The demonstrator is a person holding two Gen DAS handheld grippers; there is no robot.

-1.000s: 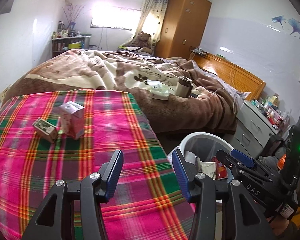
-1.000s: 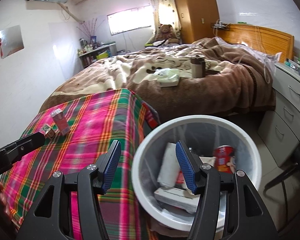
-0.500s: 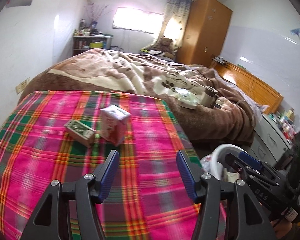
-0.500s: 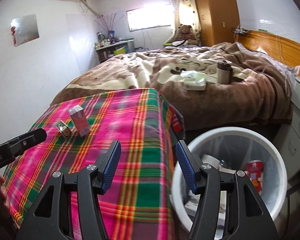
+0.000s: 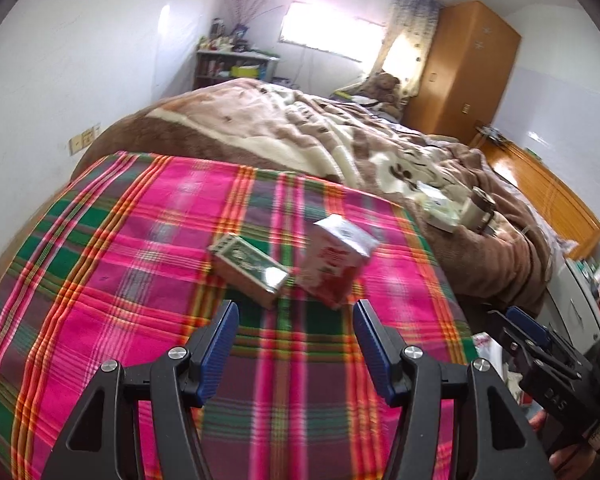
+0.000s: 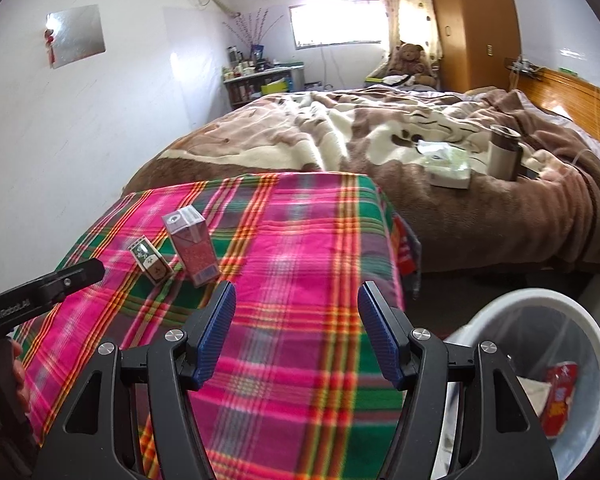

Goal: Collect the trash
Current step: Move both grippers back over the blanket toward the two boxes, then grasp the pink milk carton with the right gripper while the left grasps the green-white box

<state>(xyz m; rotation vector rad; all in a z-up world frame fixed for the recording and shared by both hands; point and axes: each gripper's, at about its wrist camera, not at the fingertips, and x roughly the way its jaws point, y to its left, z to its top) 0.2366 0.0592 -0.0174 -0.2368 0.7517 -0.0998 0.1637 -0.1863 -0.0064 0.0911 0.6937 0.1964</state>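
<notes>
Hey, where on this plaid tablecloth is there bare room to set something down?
The plaid cloth is bare nearly everywhere: the strip between the pink carton and the edge nearest the white bin, and the near part under both grippers. Only the far left is crowded, where the small green box sits beside the carton.

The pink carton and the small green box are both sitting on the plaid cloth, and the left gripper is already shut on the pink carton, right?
Not quite. The pink carton and small green box do sit on the plaid cloth, but the left gripper holds nothing: its jaws stand apart and short of the carton, with only cloth between them. The left wrist view shows this.
</notes>
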